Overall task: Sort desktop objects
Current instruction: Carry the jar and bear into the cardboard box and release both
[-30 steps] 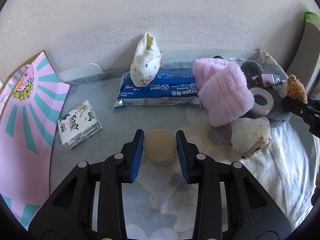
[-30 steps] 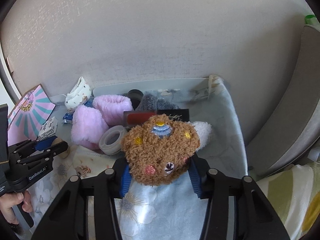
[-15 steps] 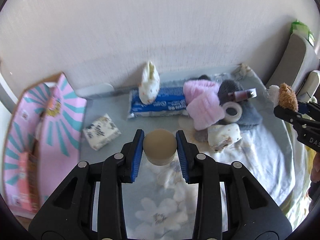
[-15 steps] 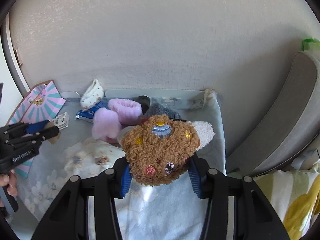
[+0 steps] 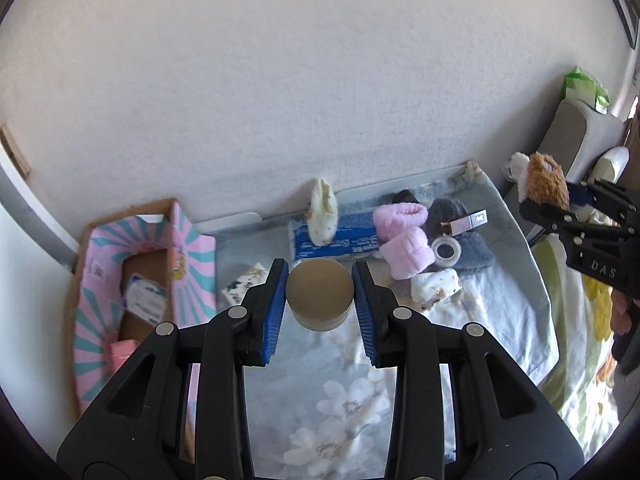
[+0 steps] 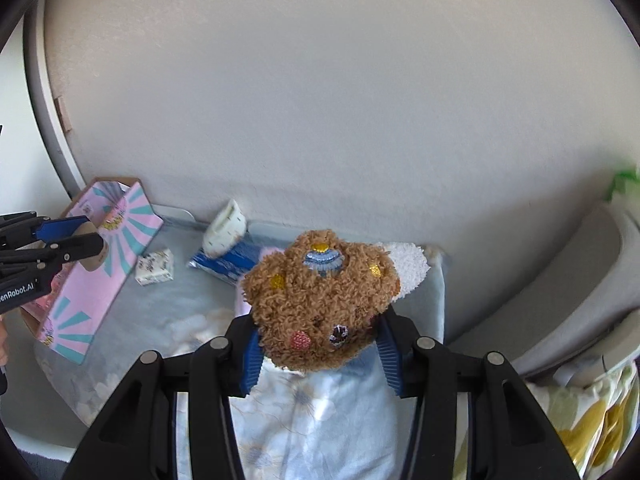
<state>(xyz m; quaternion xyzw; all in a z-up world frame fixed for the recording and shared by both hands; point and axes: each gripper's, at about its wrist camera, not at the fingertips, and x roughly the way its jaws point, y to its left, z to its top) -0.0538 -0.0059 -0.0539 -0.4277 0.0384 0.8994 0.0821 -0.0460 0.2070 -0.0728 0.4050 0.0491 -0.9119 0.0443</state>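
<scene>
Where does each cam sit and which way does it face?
Left wrist: behind the left tool, tilted down at the floral cloth and wall; its fingers clamp a tan round tin; right tool at the frame's right.
Right wrist: behind the right tool, tilted down, clamping a brown plush toy; left tool at the frame's left.
Shared: pink striped box, blue wipes pack.

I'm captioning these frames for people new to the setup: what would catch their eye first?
Up close in the right wrist view, the fuzzy brown plush toy fills the right gripper. In the left wrist view, the left gripper clamps a round tan container above the floral cloth. At the left stands the pink-and-teal striped box, open at the top.
</scene>
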